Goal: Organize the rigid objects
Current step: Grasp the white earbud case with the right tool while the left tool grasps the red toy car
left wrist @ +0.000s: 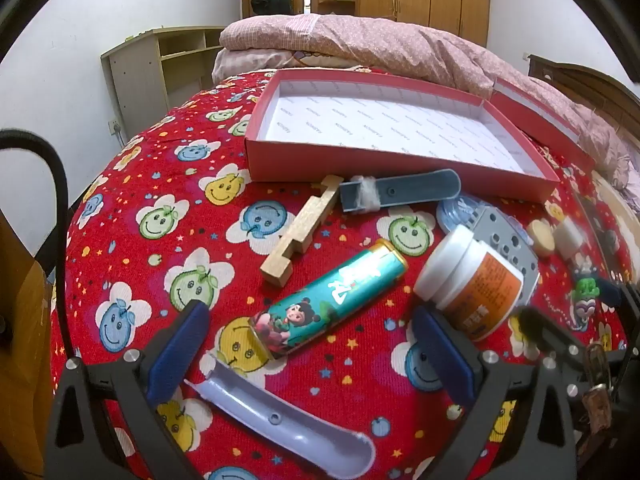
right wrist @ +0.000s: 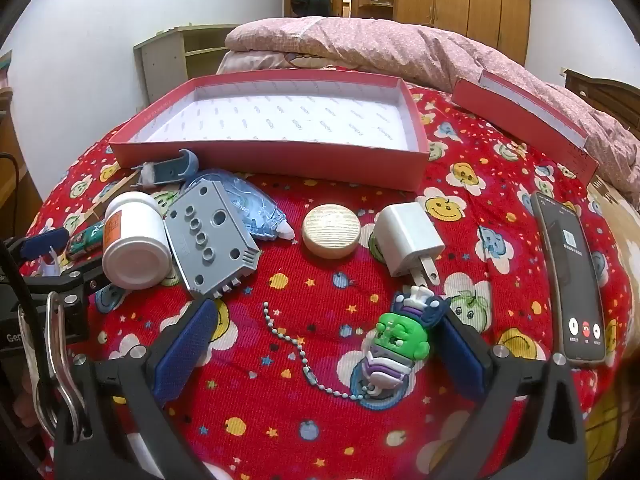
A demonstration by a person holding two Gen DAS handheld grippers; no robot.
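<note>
On the bed's red smiley-print cover (left wrist: 132, 184), the left tongs (left wrist: 312, 344) stand released, blue pads spread wide, gripping nothing. A white curved plastic piece (left wrist: 280, 412) lies just below them, and the teal cartoon tube (left wrist: 328, 300) lies between the pads without touching either. Beyond it rests a notched wooden block (left wrist: 300, 228), then a blue-grey clip (left wrist: 396, 194) close to the empty red box (left wrist: 400, 128). To the right a white jar with an orange label (left wrist: 468, 280) lies tipped on its side against a grey perforated plate (right wrist: 212, 240), which overlaps a clear blue tape dispenser (right wrist: 256, 208). Further right sit a round wooden disc (right wrist: 331, 230) and a white plug adapter (right wrist: 408, 240), near each other. The right tongs (right wrist: 320, 352) are also released; a green figure keychain (right wrist: 396, 344) lies beside their right pad. A phone (right wrist: 568, 280) lies at the far right, and the red lid (right wrist: 524, 120) is beyond it.
</note>
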